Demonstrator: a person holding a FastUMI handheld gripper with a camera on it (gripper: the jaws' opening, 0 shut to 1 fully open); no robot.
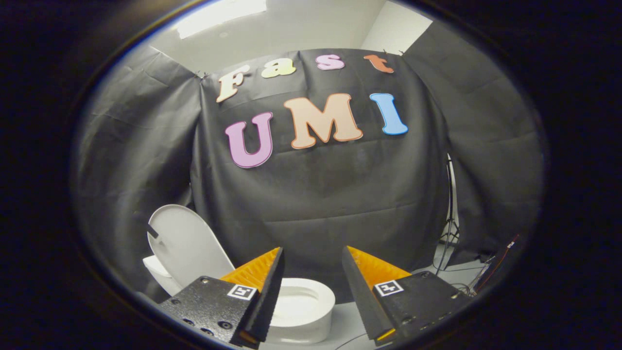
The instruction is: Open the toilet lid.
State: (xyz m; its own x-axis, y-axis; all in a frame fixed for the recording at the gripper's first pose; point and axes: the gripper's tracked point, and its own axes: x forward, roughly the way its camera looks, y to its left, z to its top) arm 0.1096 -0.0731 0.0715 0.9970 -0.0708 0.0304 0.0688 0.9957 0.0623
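The jaws of the gripper (312,260) stand wide apart with nothing between them, released, and they hang above and in front of the toilet, clear of every part of it.

Behind everything hangs the black cloth wall (340,194), with a white room wall above it. Off to the right a thin black light stand (451,214) rises from the floor (457,274), and a few cables trail near its feet. The white toilet (311,318) sits low, just beyond the fingers, its bowl showing in the gap between them. The toilet lid (187,245) is already raised: it stands upright at the back, to the left of the left finger, leaning towards the cloth, with the seat ring (303,299) lying flat on the bowl below.

To my eye the task looks done, so the risks are small ones. If the lid is balanced near vertical instead of resting on something, a nudge from the left finger as it draws away could tip it forward and let it slam shut. A swing to the right could catch the stand or its cables. I cannot tell what the lid leans on, since the finger hides its hinge.
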